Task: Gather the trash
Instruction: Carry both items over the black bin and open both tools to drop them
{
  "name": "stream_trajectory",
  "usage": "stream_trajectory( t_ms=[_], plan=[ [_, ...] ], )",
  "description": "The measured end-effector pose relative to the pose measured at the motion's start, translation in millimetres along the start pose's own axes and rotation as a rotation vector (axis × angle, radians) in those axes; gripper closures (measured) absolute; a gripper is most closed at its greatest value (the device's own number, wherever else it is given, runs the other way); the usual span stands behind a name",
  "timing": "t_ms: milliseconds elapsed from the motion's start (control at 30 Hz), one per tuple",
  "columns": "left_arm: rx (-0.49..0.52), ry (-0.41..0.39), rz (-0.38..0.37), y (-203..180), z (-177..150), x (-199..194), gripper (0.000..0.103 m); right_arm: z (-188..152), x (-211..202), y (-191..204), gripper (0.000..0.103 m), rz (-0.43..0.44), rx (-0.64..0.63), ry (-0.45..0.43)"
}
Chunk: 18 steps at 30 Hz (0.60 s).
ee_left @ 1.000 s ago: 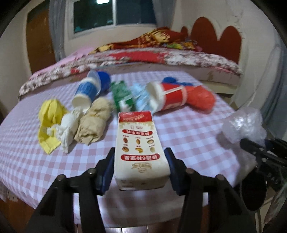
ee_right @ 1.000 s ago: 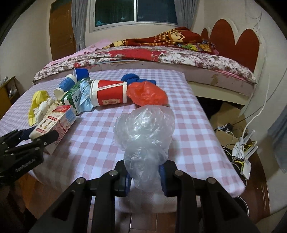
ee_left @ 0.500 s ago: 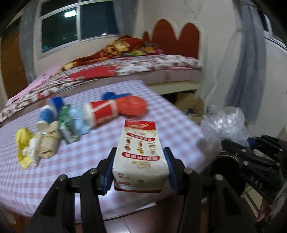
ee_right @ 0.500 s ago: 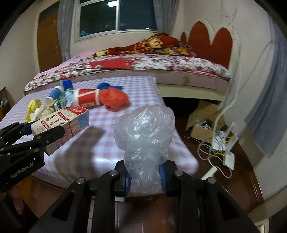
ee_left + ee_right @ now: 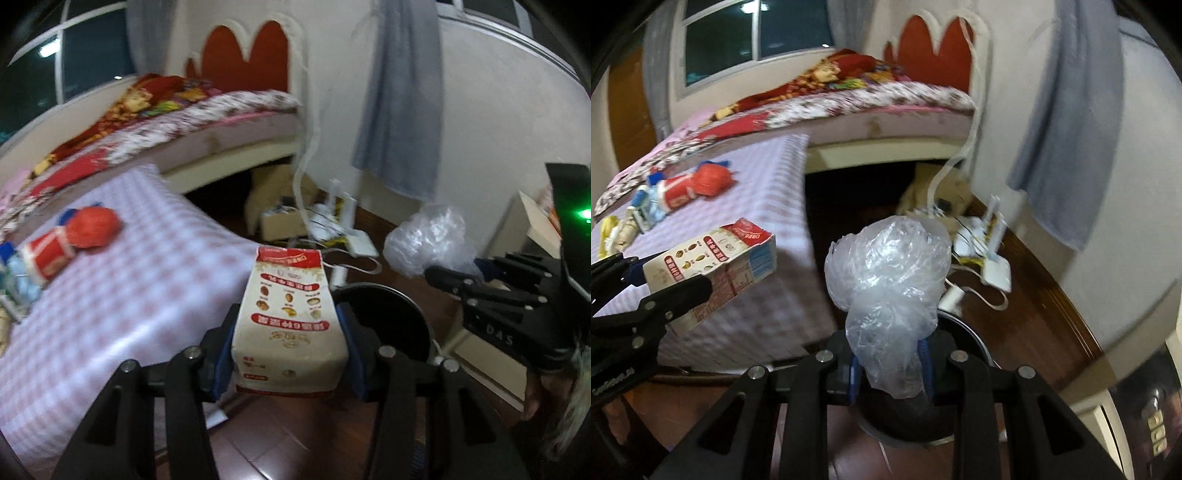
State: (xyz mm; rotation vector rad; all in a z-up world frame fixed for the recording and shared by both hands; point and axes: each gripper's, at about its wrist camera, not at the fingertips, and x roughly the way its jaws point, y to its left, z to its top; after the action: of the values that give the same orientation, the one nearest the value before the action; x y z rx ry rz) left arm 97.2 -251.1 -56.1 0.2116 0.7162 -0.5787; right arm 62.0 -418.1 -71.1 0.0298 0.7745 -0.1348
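Observation:
My left gripper (image 5: 290, 334) is shut on a white and red milk carton (image 5: 290, 317) and holds it in the air beyond the table's edge, beside a round black bin (image 5: 391, 325) on the floor. The carton also shows in the right wrist view (image 5: 713, 266). My right gripper (image 5: 890, 369) is shut on a crumpled clear plastic bag (image 5: 890, 280), held above the black bin (image 5: 964, 421). The bag also shows in the left wrist view (image 5: 428, 240).
A checked table (image 5: 122, 295) at the left holds a red paper cup (image 5: 46, 254), a red bag (image 5: 94, 225) and other trash. A bed (image 5: 849, 99) stands behind. A cardboard box (image 5: 284, 221), cables and a white power strip (image 5: 993, 273) lie on the wooden floor.
Both grippers have swung right, away from the table, with the carton and the plastic bag still held. The black bin has come into view under them.

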Motion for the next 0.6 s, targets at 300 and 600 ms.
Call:
stream_trajectory(
  t_ms=[300,600],
  plan=[
    [0.026,0.13,-0.147,-43.8,-14.2,63.3,0.052,-39.8,46.1,-54.4,0.075,0.028,0.02,0.135],
    [-0.001,0.246,-0.213,-54.0,-24.9,119.5,0.047,-64.2,104.1,-72.7,0.075,0.082,-0.004,0.288]
  ],
)
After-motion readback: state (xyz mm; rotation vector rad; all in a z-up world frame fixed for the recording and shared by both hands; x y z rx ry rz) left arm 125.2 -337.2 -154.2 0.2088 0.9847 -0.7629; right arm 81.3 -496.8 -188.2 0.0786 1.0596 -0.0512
